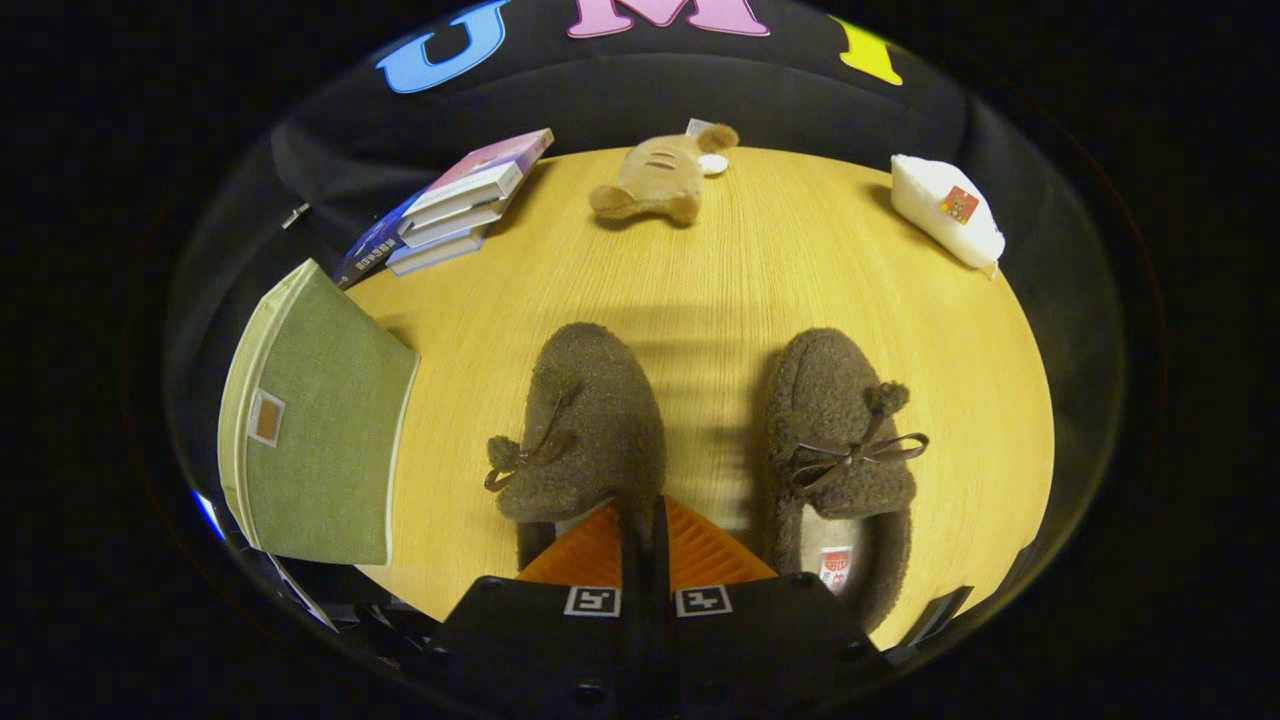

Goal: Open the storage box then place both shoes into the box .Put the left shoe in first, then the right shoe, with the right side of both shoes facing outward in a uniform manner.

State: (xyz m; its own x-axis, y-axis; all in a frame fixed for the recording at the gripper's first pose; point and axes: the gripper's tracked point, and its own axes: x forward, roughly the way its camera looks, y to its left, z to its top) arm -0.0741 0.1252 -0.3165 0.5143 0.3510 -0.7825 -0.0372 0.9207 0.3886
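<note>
Claw (640, 520) level over desk (720, 280), fingers pressed together, gripping nothing, tips at left slipper's (585, 430) heel rim

The worktop (760, 270) is yellow-tan wood with a fine straight grain. Both shoes, the left shoe (590, 430) and the right shoe (835, 440), are dark brown fleece with brown ribbon bows and pale cream lining. The storage box (320, 440) is olive green cloth with cream edging and a small tan patch. A plush toy (655, 180) is tan with darker stripes; a white pouch (945, 210) bears a red label.
</note>
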